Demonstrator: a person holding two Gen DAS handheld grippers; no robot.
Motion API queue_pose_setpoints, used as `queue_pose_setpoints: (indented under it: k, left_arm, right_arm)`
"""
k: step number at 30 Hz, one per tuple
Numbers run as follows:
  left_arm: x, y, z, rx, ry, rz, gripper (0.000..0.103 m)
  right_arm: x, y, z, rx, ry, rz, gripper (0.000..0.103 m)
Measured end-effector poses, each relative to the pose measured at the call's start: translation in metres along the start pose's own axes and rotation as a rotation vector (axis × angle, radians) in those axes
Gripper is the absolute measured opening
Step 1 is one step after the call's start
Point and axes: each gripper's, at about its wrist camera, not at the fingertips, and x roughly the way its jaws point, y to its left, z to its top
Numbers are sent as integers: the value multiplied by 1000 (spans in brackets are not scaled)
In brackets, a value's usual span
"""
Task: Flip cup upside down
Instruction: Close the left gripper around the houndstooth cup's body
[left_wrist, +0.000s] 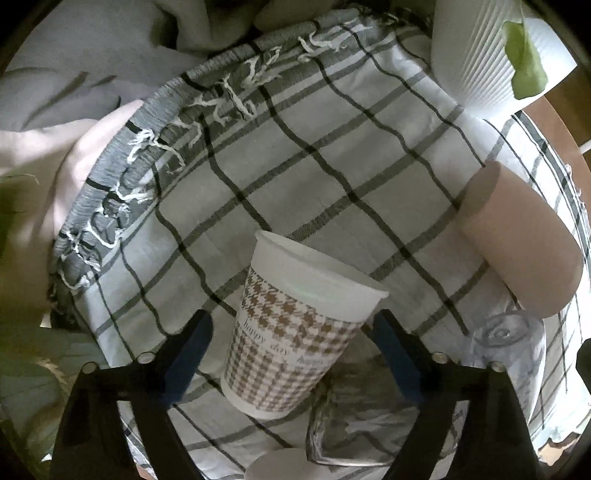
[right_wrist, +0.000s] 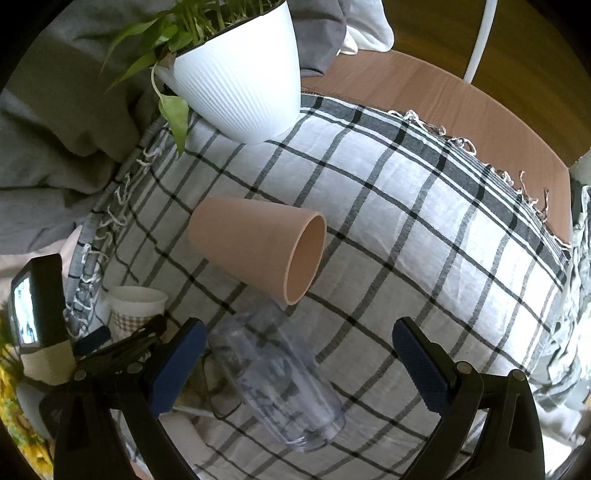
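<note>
A paper cup with a brown houndstooth print stands mouth up, leaning slightly, on the checked cloth. It sits between the two fingers of my left gripper, which is open with gaps on both sides. The same cup shows at the lower left of the right wrist view, behind the left gripper. My right gripper is open above a clear plastic cup lying on its side. A tan cup lies on its side beyond it.
A white ribbed plant pot stands at the cloth's far edge. The tan cup and the clear cup lie right of the left gripper. A clear glass dish sits under the paper cup's right side. Bedding lies beyond the cloth.
</note>
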Motion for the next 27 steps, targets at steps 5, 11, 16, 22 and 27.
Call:
queue_pose_setpoints:
  k: [5,11,16,22,27]
  left_arm:
    - [12,2,3,4,11,-8,75]
    - [13,4,3,0,-12,-7,73]
    - [0,13,2,-20,-50,19,72]
    - [-33,23,3,-62,-112,26,71]
    - [-72,16,-23,-99,-165,-8,71]
  right_arm:
    - [4,2,1,-2,0,-15,102]
    - [5,5,1,-9,-7,-25,102]
    - [3,9,0,-35,-22,-32,102]
    - [-5,11,-3,-55,-40,-15,102]
    - [-19,11,-7,-78,-67,16,102]
